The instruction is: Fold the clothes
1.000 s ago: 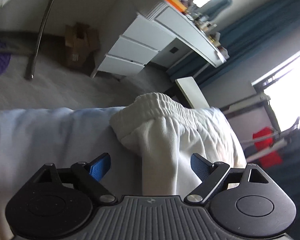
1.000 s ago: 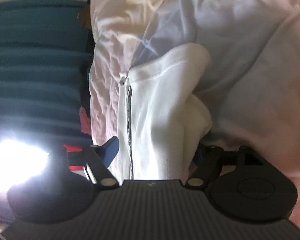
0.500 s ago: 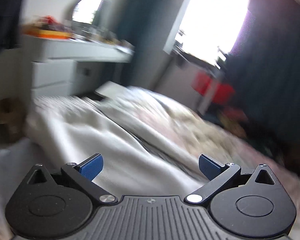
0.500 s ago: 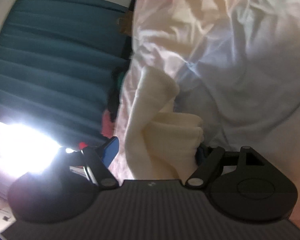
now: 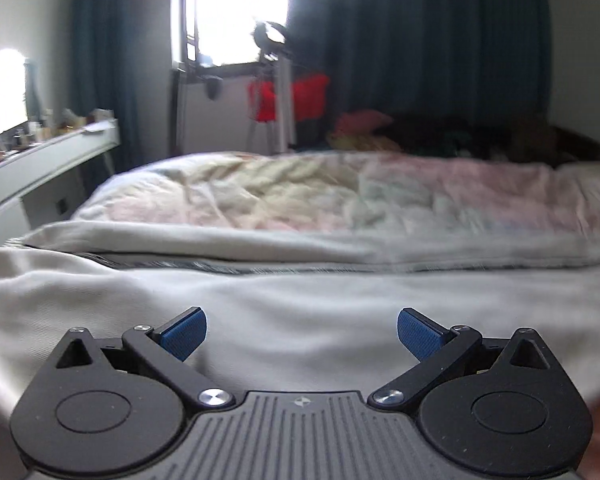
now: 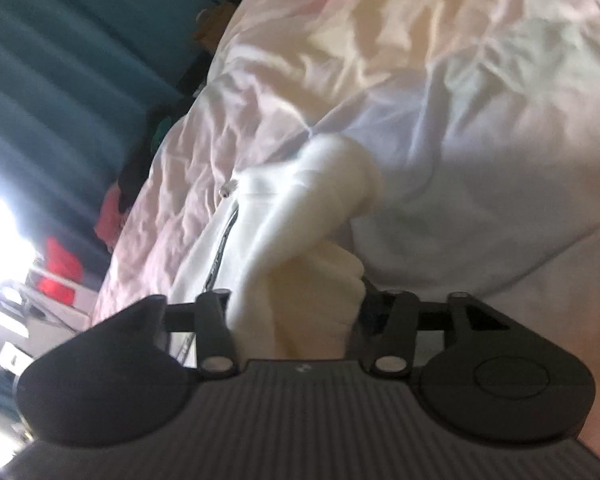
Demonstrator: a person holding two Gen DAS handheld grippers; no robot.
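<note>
A white zip-up garment (image 5: 260, 304) lies flat across the near part of the bed, its dark zipper (image 5: 204, 266) running left to right. My left gripper (image 5: 302, 334) is open and empty, hovering just over the garment. In the right wrist view the same white garment (image 6: 300, 248) is bunched between the jaws of my right gripper (image 6: 296, 316), which is shut on a thick fold of it. The zipper (image 6: 224, 240) shows on the left of that fold.
The bed (image 5: 340, 192) has a rumpled pale pink and cream cover. A white desk (image 5: 40, 160) with small items stands left. A bright window, dark blue curtains (image 5: 420, 40), a red item on a rack (image 5: 288, 96) and a clothes pile (image 5: 440, 136) lie beyond.
My left gripper has let go of the white waistband and swung round to face across the bed. My right gripper has closed on the garment fold and turned.
</note>
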